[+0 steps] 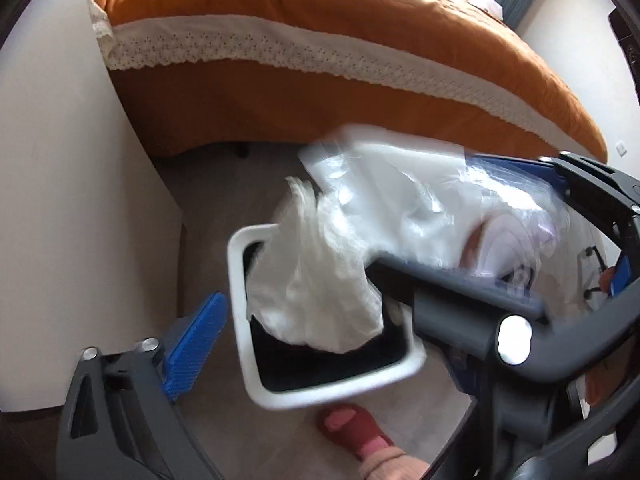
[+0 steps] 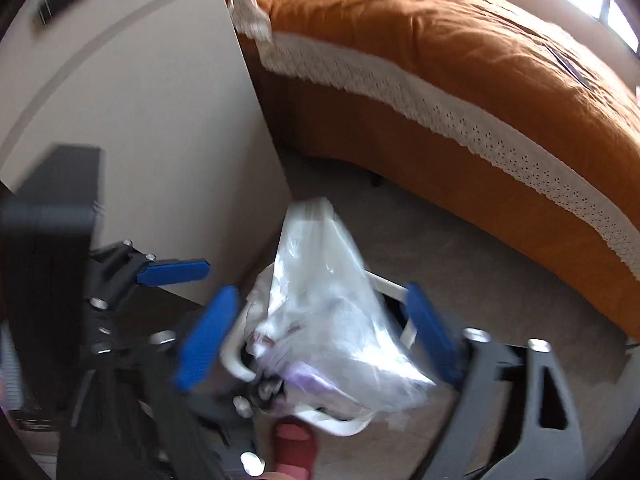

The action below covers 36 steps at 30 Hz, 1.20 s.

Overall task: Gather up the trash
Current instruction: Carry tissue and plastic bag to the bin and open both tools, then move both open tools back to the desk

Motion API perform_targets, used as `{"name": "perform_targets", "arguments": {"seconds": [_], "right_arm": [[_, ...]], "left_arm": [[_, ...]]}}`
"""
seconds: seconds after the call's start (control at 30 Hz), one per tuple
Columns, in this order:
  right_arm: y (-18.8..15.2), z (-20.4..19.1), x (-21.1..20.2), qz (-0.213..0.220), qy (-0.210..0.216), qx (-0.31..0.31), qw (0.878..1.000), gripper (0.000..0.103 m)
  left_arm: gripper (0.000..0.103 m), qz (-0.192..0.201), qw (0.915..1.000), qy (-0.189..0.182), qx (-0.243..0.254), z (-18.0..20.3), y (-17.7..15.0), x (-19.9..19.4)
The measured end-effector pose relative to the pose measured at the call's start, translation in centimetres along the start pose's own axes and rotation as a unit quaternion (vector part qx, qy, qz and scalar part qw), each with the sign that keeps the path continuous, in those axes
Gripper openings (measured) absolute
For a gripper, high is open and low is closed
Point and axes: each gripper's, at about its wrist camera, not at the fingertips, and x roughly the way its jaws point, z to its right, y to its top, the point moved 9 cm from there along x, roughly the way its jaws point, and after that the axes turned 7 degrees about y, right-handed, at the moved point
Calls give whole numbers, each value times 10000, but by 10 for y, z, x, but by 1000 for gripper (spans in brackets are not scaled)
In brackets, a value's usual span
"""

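A white-rimmed trash bin (image 1: 244, 320) with a dark inside stands on the carpet; its rim also shows in the right wrist view (image 2: 236, 360). A crumpled clear plastic bag (image 1: 400, 216) with trash inside hangs blurred over the bin, its white lower part (image 1: 316, 300) reaching into the opening. In the right wrist view the bag (image 2: 328, 304) sits between the wide-apart blue pads of my right gripper (image 2: 320, 336); I cannot tell if they touch it. My left gripper's blue pad (image 1: 192, 348) is left of the bin; its other finger is hidden behind the right gripper's body (image 1: 500, 320).
A bed with an orange cover (image 1: 320, 20) and white lace trim stands behind the bin. A white cabinet side (image 1: 80, 200) is at the left. The person's foot in a red slipper (image 1: 352, 428) is just in front of the bin.
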Motion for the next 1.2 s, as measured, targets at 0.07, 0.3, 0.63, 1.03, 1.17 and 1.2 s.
{"name": "perform_targets", "arguments": {"seconds": [0.07, 0.3, 0.63, 1.03, 1.17, 1.2], "right_arm": [[-10, 6, 18, -93, -39, -8, 9999, 99], [-25, 5, 42, -347, -12, 46, 9994, 99], [28, -19, -10, 30, -100, -248, 9996, 99], [145, -82, -184, 1290, 140, -646, 9894, 99], [178, -111, -240, 1726, 374, -964, 9795, 99], [186, -118, -249, 1800, 444, -1033, 9772, 99]], "left_arm": [[98, -115, 9999, 55, 90, -3, -12, 25], [98, -155, 9993, 218, 265, -10, -30, 36], [98, 254, 9988, 408, -100, -27, 12, -49], [98, 1144, 9851, 946, -866, -54, 86, -247], [98, 1472, 9749, 1221, -1135, -62, 104, -317], [98, 1544, 9719, 1310, -1197, -65, 106, -331]]}}
